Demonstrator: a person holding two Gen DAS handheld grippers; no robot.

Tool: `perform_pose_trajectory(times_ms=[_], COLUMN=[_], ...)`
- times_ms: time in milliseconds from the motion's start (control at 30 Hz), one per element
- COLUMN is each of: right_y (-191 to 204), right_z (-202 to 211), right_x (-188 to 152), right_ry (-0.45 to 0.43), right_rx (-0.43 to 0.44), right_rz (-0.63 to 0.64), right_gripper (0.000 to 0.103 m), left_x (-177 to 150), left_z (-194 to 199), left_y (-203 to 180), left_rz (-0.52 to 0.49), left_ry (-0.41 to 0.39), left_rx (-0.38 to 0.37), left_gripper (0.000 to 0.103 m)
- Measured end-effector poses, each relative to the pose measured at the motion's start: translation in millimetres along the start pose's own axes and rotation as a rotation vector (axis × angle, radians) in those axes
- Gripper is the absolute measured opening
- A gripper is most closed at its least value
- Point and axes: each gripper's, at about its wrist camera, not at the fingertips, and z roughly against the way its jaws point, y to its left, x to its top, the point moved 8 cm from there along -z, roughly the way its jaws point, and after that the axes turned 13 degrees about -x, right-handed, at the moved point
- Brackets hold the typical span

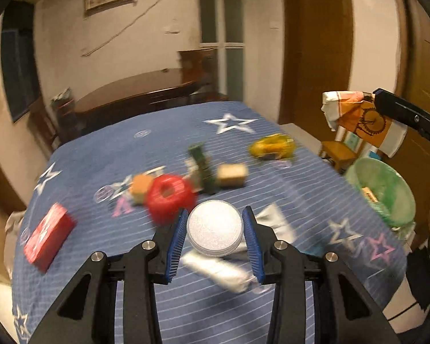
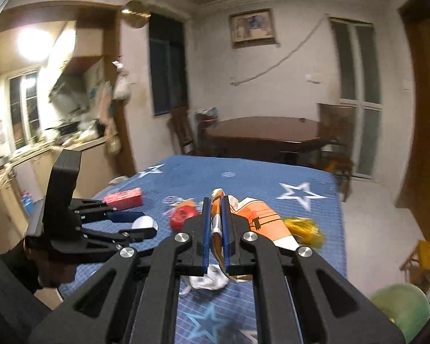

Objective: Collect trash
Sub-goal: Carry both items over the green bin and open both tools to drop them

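Starting at the left of my left wrist view, a red box (image 1: 49,236) lies close to the near-left edge of the blue star-print tablecloth (image 1: 163,132), with little cloth to spare beyond it. Next come an orange-topped block (image 1: 142,188) and a red ring-shaped piece (image 1: 170,197), crowded just beyond my left gripper (image 1: 215,229), whose blue pads are clamped on a white round lid or cap (image 1: 215,226); I hold it lifted off the cloth, I judge, so it can travel to the bin without dragging the white wrapper (image 1: 220,272) lying under it. Behind stand a green stick-like item (image 1: 200,166), a tan block (image 1: 232,175) and a yellow crumpled wrapper (image 1: 272,146), that last one near the right edge of the table. Past that edge, low and to the right, sits the green-lined trash bin (image 1: 381,189), open-mouthed with something already in it; the air above it looks free. My right gripper (image 2: 216,229) has its fingers pressed together on an orange-and-white paper wrapper (image 2: 261,218), raised above the table and, in the left view, hanging near the bin, likely ready for dropping. The two tools are well apart, so I judge both can swing right without clashing.
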Motion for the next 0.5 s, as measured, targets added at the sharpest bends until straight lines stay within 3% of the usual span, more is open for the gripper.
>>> perform_pose_trajectory(times_ms=[500], right_y=[-124], right_z=[66], right_x=[-31], right_ry=[0.015], right_rx=[-0.373], right_rz=[-0.12], right_gripper=[0.005], left_x=[51], left_z=[-80], left_y=[-164], left_rz=[-0.204], left_ry=[0.018], left_rx=[-0.14], left_gripper=[0.041])
